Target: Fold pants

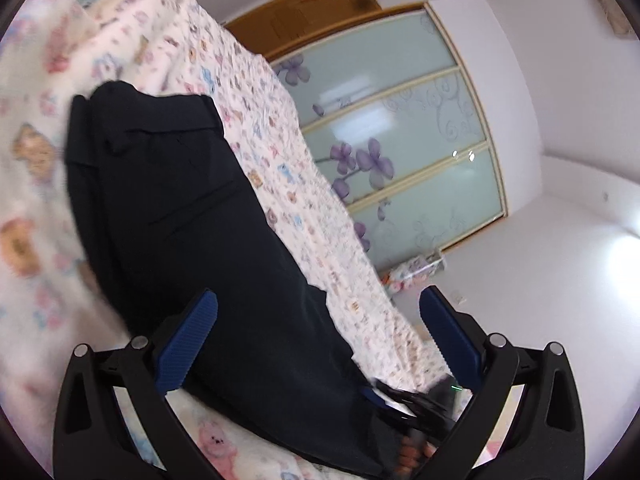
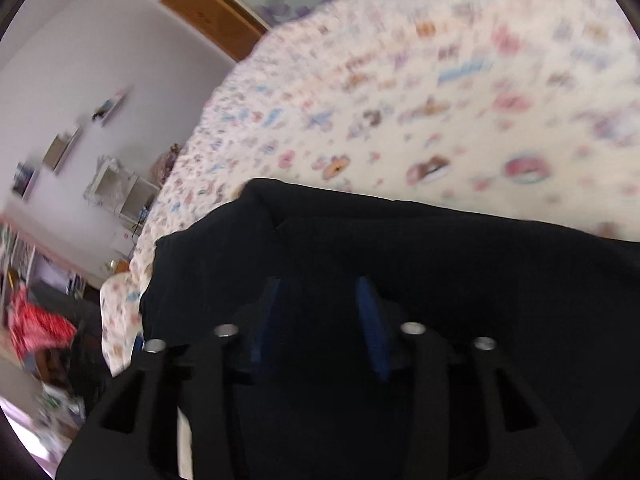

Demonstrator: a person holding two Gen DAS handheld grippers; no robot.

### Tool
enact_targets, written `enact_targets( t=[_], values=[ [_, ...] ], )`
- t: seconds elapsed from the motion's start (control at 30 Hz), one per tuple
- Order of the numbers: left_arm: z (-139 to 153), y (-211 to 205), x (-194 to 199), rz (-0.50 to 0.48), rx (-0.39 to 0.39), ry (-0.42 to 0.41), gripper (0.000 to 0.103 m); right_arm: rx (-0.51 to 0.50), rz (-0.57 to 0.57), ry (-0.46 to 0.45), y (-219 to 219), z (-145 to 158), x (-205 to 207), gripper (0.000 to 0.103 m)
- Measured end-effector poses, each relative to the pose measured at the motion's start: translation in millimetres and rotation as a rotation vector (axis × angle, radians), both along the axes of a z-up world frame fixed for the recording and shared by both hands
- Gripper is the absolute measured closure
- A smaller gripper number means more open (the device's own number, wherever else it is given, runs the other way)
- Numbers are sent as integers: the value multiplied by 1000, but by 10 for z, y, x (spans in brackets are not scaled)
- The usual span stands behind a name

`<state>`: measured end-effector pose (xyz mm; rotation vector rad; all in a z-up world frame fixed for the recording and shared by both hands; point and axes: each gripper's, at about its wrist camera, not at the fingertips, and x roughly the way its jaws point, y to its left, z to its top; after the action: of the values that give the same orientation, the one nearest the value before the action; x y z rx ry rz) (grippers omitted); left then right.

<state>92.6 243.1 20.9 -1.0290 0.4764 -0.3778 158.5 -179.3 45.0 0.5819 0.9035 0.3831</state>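
Dark navy pants lie on a bed with a cartoon-print sheet, waistband at the far end. My left gripper is open, its blue pads wide apart just above the pants' near part. In the left wrist view the other gripper shows at the pants' lower edge. In the right wrist view the pants fill the lower frame. My right gripper hovers over the fabric with a moderate gap between its blue pads; the view is blurred.
A wardrobe with frosted floral sliding doors stands beyond the bed. White wall shelves and a small white stand are to the left. A red patterned cloth lies low at the left.
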Motion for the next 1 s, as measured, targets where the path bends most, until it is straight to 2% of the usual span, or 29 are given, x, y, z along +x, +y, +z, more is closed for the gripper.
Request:
enact_targets(
  t=[0.1, 0.17, 0.23, 0.33, 0.43, 0.57, 0.73, 0.87, 0.9, 1.0],
  values=[
    [-94, -98, 94, 8, 73, 111, 2, -6, -68, -73, -323, 215, -507, 50],
    [-95, -138, 85, 8, 121, 116, 2, 5, -159, -94, -637, 306, -778, 50],
    [-63, -206, 45, 15, 184, 118, 2, 26, -331, -113, -1160, 361, -1259, 50],
    [-44, -300, -9, 23, 263, 111, 2, -8, -603, -124, -1883, 401, -1990, 50],
    [-54, -330, -23, 30, 294, 104, 2, -19, -864, -72, -2491, 322, -2633, 50],
    [-92, -299, -24, 43, 296, 93, 2, -16, -1045, -1, -2936, 150, -3099, 50],
    [-104, -336, -46, 51, 326, 80, 2, 89, -1090, 35, -3093, -101, -3147, 50],
    [-111, -336, -47, 52, 337, 73, 2, 145, -1046, -53, -3088, -153, -2945, 50],
    [-114, -333, -42, 53, 338, 73, 2, 137, -1037, -49, -3088, -159, -2916, 50],
    [-120, -351, -51, 54, 344, 74, 2, 124, -1025, 77, -3122, -275, -2865, 51]
  ],
)
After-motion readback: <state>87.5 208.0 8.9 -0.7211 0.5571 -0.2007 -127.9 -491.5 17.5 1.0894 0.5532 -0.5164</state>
